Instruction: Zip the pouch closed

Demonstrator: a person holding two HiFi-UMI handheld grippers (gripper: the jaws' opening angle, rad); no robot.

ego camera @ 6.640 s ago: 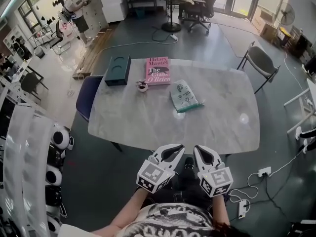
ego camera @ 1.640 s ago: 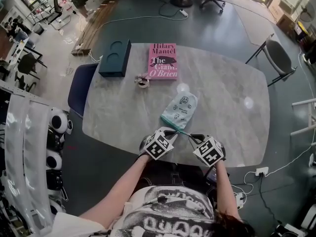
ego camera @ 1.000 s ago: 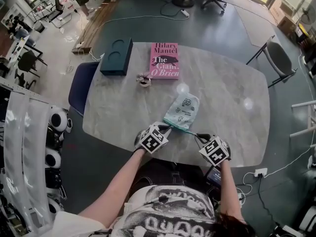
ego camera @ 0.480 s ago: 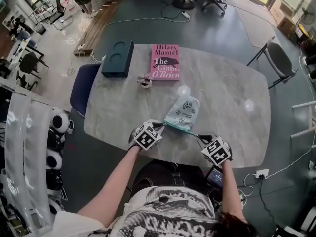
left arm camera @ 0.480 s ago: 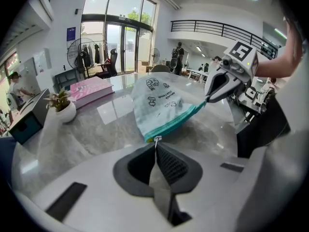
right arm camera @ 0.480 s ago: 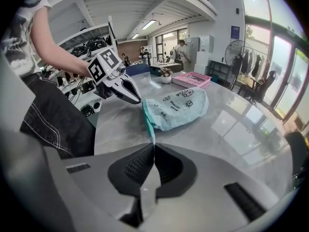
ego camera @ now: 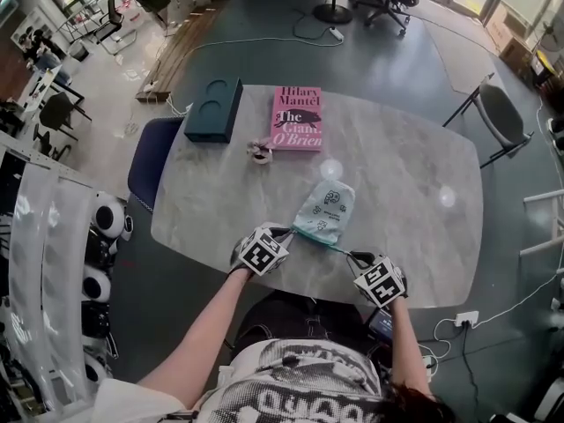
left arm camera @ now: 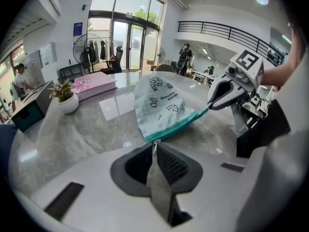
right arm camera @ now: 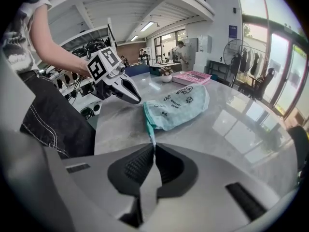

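pouch (ego camera: 324, 211) flat on table (ego camera: 414, 236) by the near edge, teal zip edge (ego camera: 319, 239) taut between the grippers. left gripper (ego camera: 287, 231) pinched tight on what looks like the pull, right gripper (ego camera: 352, 255) pinched on the opposite corner, likely as anchor so the slider runs

Bright, even daylight; sharp focus; heavy fisheye edge distortion

The person is wearing a white short-sleeved T-shirt (ego camera: 308, 386) carrying a black dotted print with lettering, and, just beyond the T-shirt's hem, black trousers (right arm camera: 48, 115) showing pale stitching. The left gripper (ego camera: 289, 231) and right gripper (ego camera: 352, 256) are each wearing a pale grey shell, dark ribbed pads (left arm camera: 171, 166) and a white cube (ego camera: 261, 251) bearing black square markers
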